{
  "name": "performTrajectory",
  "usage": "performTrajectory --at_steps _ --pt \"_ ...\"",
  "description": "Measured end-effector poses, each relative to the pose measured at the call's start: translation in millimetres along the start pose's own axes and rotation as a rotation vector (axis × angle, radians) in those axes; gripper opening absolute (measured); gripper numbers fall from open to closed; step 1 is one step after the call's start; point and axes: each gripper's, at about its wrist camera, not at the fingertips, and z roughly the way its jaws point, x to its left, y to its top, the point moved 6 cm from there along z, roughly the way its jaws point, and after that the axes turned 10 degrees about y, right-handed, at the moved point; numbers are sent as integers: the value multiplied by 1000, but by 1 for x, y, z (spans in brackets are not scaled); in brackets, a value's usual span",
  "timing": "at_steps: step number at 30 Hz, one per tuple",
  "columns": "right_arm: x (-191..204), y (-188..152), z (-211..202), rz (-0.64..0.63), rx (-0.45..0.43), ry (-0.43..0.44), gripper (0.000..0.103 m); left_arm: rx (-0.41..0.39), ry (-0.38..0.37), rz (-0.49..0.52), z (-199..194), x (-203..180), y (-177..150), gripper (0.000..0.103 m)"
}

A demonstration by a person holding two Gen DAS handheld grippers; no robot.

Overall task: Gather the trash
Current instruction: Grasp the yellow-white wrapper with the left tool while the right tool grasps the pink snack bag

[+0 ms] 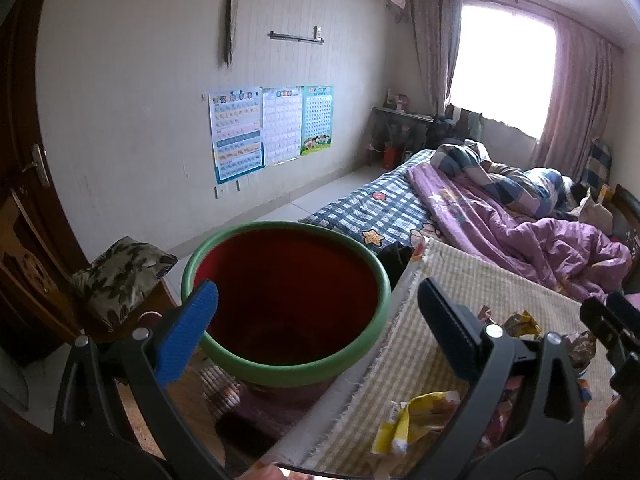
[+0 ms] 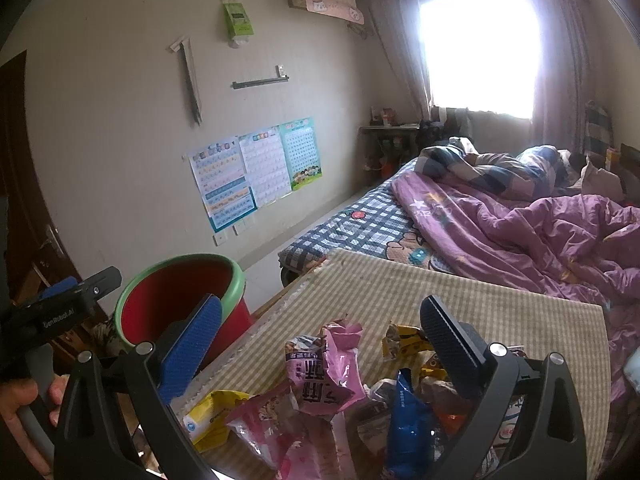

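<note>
Wrappers [image 2: 324, 364] on table [image 2: 480, 304] — bin [image 2: 176, 300] left

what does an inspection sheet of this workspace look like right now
surface: striped mat on the table, wrappers heaped at its near end
job's things: pink wrapper, blue wrapper, yellow wrapper; red bin with green rim beside the table, looks empty
clutter: patterned cushion beside the bin
grippers: left gripper open, by the bin; right gripper open over the wrappers
cables: nothing seen
surroundings: bed, posters, window

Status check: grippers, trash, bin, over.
Both grippers, left and right, open, empty. Wrappers piled on mat. Bin beside table, looks empty. Nothing blocking.
</note>
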Motion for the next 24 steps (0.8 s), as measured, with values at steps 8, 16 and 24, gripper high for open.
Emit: performTrajectory --at_steps 8,16,24 --pt "-5 2 1 -2 4 -13 96 12 -51 40 1 -12 -4 98" --pt "-36 -1 -6 -1 19 -87 96 217 -251 235 26 -62 -62 92" --pt "-86 -19 -17 69 68 -171 96 457 -306 295 56 -77 -125 67"
